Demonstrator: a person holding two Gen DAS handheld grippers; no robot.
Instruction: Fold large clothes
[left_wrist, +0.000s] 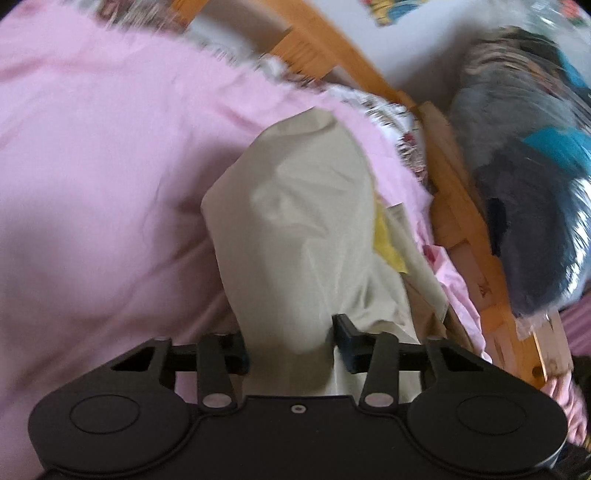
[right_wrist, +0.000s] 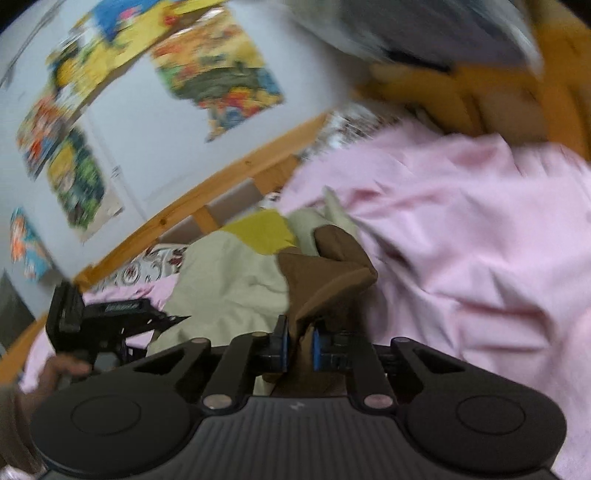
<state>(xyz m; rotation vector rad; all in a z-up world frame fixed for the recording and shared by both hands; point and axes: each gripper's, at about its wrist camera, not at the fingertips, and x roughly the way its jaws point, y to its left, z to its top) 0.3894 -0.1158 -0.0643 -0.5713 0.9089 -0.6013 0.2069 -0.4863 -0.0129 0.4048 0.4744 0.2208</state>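
Both tools (left_wrist: 290, 341) (right_wrist: 299, 349) pinch the beige-and-brown garment (left_wrist: 295, 221).

Ahead of your left gripper (left_wrist: 290, 345) and to its left, the wide pink bedsheet (left_wrist: 92, 147) lies bare and low, so you have room to pass there. On its right the orange wooden bed rail (left_wrist: 454, 206) runs close beside the bunched beige garment (left_wrist: 295, 221), and a dark blue-grey bundle in shiny plastic wrap (left_wrist: 532, 236) hangs over that rail, blocking that side. Your right gripper (right_wrist: 299, 349) has open pink sheet to its right; to its left sit the other black gripper and the hand (right_wrist: 62, 369) holding it, with the rail and the poster-covered wall (right_wrist: 155, 140) behind.
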